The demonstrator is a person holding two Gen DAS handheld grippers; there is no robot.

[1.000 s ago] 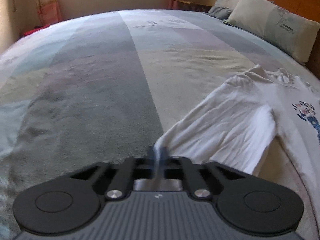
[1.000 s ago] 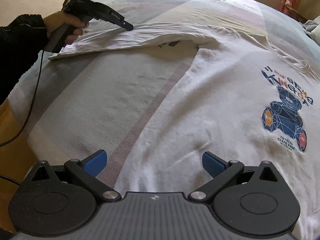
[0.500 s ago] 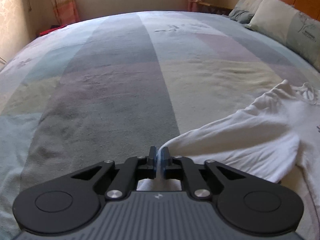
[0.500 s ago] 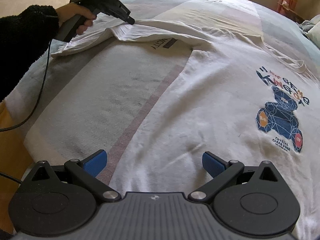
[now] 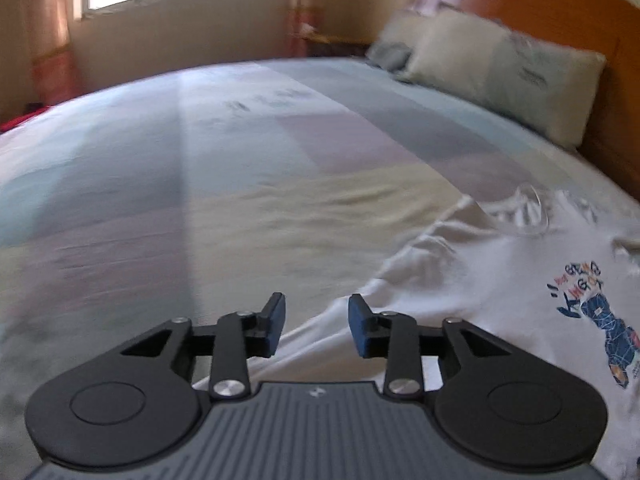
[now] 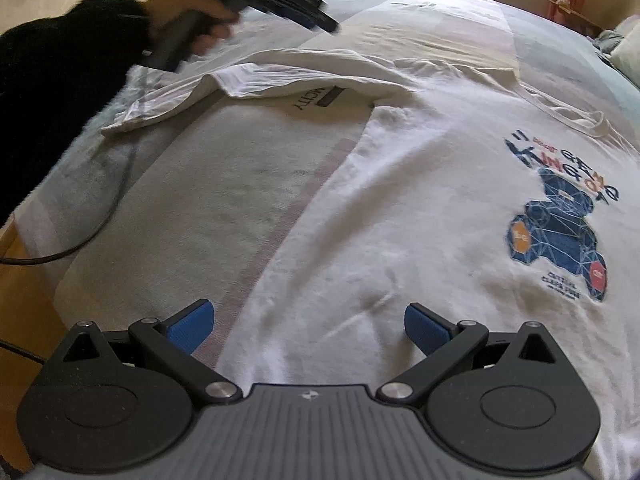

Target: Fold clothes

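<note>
Wide bed under a blanket of pale grey, mauve and cream blocks, wooden headboard and pillows at the far end, blurred in the left wrist view

On it, spread flat and front up, a white long-sleeved shirt: soft, lightly creased, blue geometric bear print with coloured lettering on the chest, neckline toward the pillows. One sleeve folded back on itself near the bed's edge, dark lettering on it only partly readable, cuff end bunched. Far side of the shirt cut off at the frame's right edge; hem hidden under the right gripper's body

Left gripper lifted clear above the sleeve, jaws just opened to a narrow gap, nothing between the blue pads; seen from the right wrist as a dark smear, held by a hand in a black fleecy sleeve, cable trailing over the bed's edge

Right gripper low over the shirt's lower part, jaws wide, pads apart and empty
</note>
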